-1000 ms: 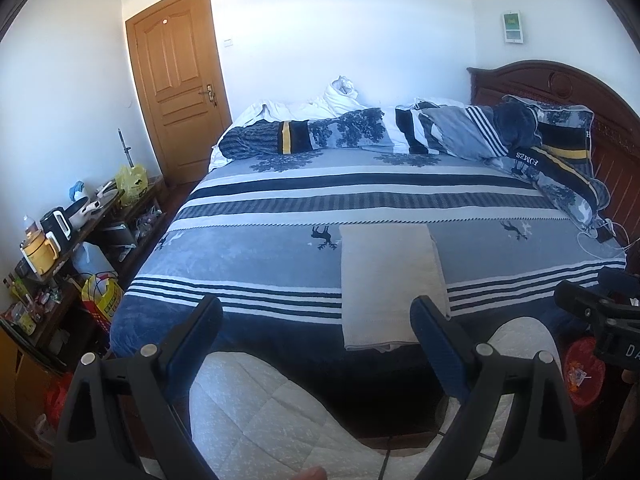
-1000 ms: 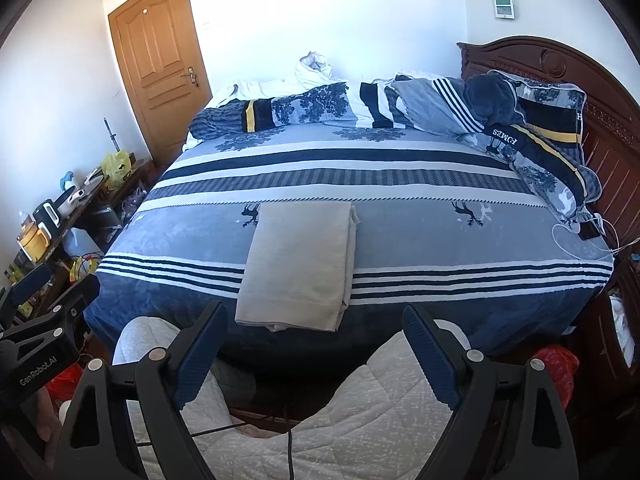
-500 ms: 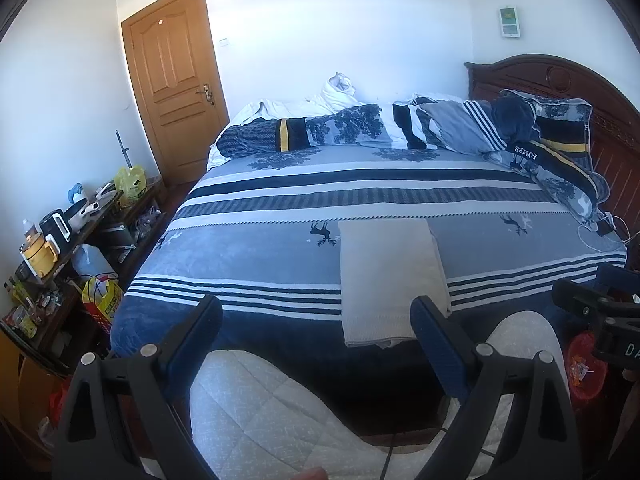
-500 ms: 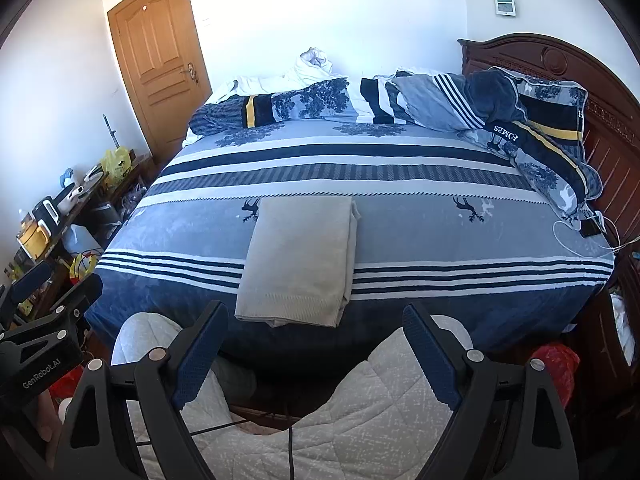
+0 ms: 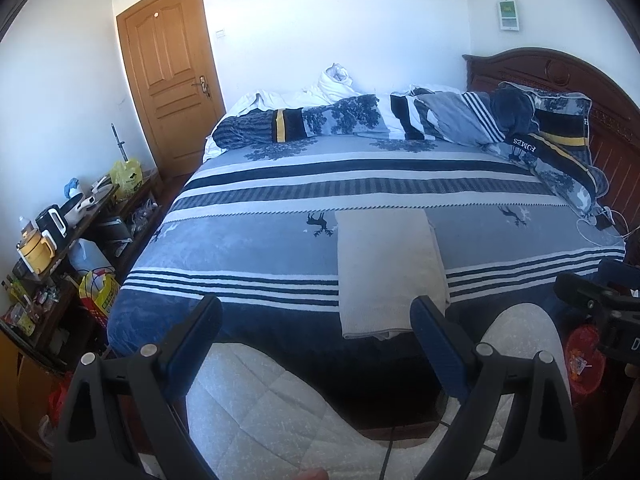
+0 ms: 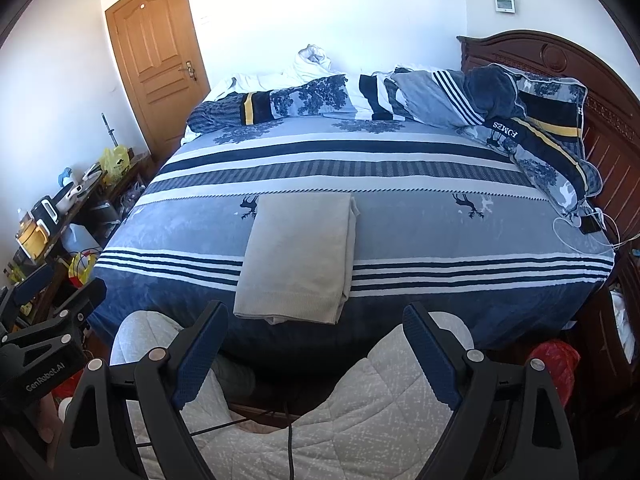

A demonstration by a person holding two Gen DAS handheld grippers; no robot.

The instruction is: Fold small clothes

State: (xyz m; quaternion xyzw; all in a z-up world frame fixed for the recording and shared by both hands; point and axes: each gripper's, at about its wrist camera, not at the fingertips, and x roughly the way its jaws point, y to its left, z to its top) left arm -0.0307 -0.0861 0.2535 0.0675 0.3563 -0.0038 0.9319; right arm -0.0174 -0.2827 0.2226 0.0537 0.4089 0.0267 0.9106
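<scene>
From my left wrist view, the left gripper [image 5: 316, 320] has its fingers spread and empty; the folded beige garment [image 5: 386, 268] lies at the bed's [image 5: 248, 252] near edge. From the right wrist view, the right gripper [image 6: 316, 328] is also spread; the cloth looks soft and light, so I'd pinch its near hem corners.

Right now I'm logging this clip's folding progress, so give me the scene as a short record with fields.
garment: beige cloth, folded flat into a rectangle
location: on the striped bed, near its front edge
left gripper: open, holding nothing, short of the cloth
right gripper: open, holding nothing
background: rumpled bedding along the far side
</scene>
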